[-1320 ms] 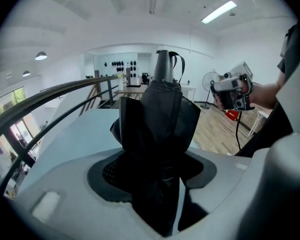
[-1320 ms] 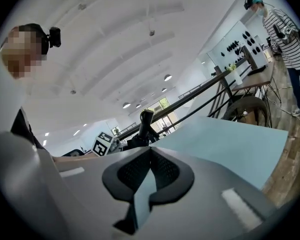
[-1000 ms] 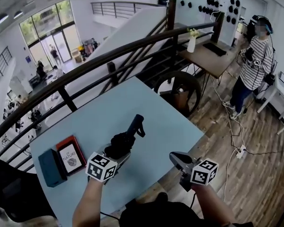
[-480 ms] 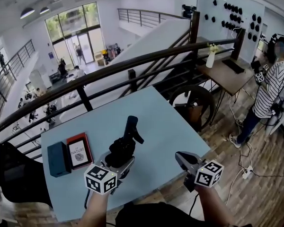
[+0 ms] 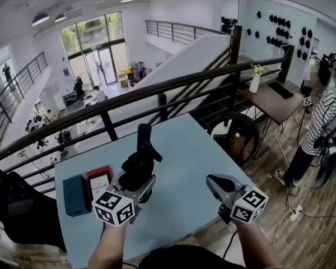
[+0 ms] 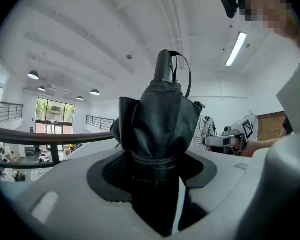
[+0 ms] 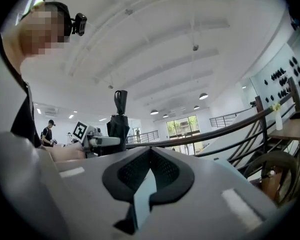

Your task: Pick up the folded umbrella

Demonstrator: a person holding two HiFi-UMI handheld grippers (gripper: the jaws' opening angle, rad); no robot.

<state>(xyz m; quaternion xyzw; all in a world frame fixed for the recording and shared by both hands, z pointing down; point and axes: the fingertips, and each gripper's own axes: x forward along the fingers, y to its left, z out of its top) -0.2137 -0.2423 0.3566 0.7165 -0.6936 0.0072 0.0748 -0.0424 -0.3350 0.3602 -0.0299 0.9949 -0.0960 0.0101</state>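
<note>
The folded black umbrella point(image 5: 139, 161) is off the pale blue table point(image 5: 185, 150), its handle end point(image 5: 144, 136) pointing up and away. My left gripper point(image 5: 135, 178) is shut on its bundled canopy. In the left gripper view the umbrella point(image 6: 162, 119) fills the space between the jaws, strap loop at its top, and the left gripper point(image 6: 157, 169) clamps it near a band. My right gripper point(image 5: 213, 181) hovers over the table's near right corner, shut with nothing in it. In the right gripper view the right gripper point(image 7: 149, 156) has pads that meet, and the umbrella point(image 7: 119, 121) stands to its left.
A teal box point(image 5: 77, 195) and a red-edged book point(image 5: 99, 179) lie at the table's left. A dark railing point(image 5: 157, 88) runs behind the table above a drop to a lower floor. A round black chair point(image 5: 235, 136), a wooden desk point(image 5: 271, 97) and a person in stripes point(image 5: 325, 116) are at right.
Both grippers have risen. The umbrella came up off the table in the left gripper and tilted more upright. The right gripper stayed shut.
</note>
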